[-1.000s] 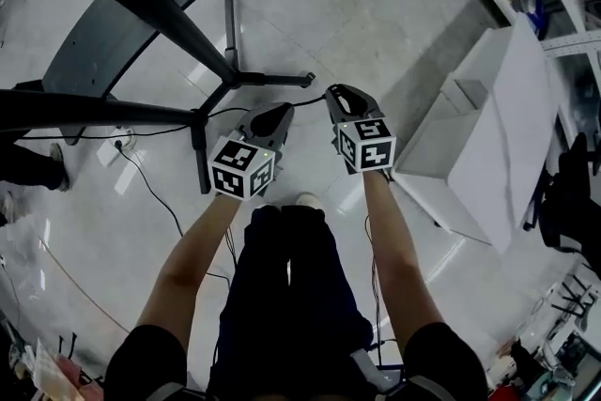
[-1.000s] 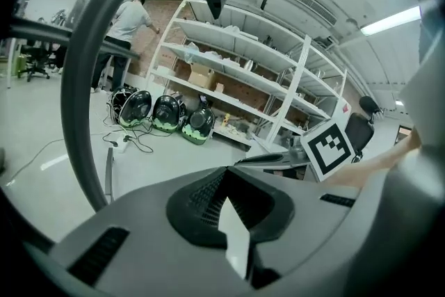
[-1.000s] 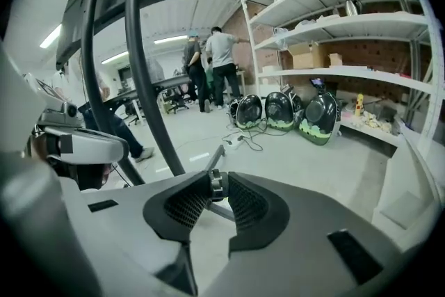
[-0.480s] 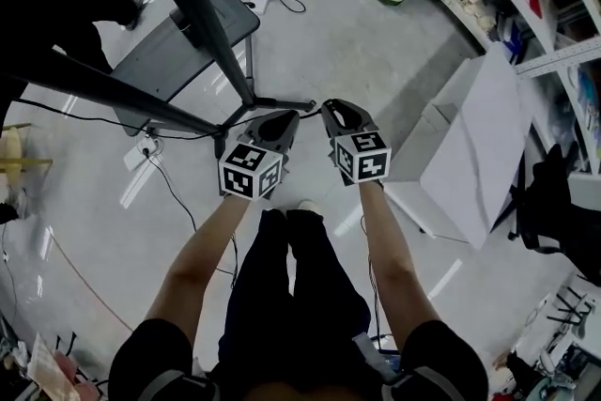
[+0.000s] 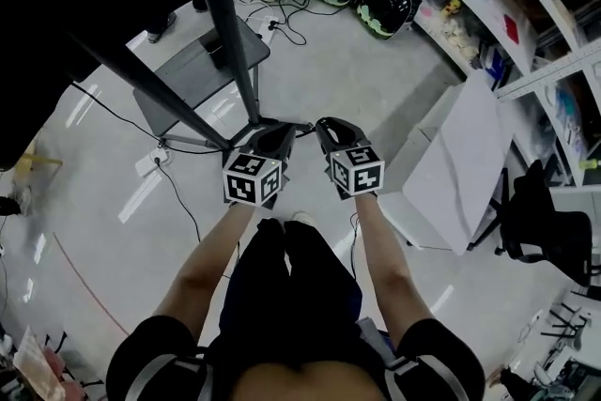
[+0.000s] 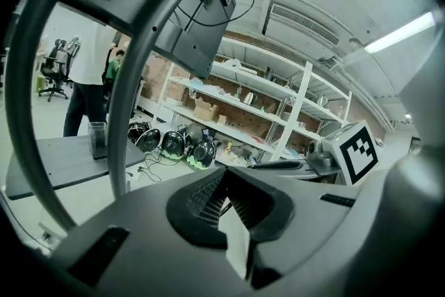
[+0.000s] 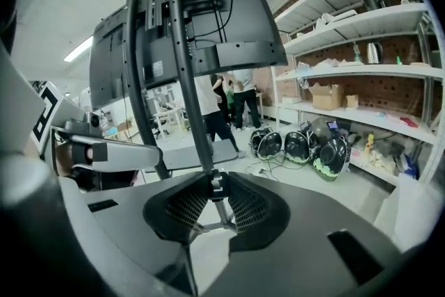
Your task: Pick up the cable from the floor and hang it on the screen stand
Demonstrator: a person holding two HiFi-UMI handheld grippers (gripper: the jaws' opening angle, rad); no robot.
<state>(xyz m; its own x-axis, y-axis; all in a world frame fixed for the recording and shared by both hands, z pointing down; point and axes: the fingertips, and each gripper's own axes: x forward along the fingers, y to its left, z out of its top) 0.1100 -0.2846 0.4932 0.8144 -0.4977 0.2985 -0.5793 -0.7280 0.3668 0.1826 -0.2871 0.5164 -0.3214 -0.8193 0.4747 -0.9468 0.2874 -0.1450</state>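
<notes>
Cable [image 7: 216, 182] is pinched by my left gripper [image 5: 282, 131] and my right gripper [image 5: 325, 124]; both sets of jaws are closed on it, facing the screen stand [image 7: 182, 66].

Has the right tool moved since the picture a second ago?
Yes, upward: in the head view the stand's grey base plate looks smaller and farther below the right tool.

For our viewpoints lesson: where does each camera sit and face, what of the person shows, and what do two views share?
Head view: on the head, facing down at the floor; arms, legs, left gripper, right gripper show.
Left gripper view: on that gripper, facing shelves; its jaws show.
Right gripper view: likewise, facing the screen stand.
All three share the helmets.
</notes>
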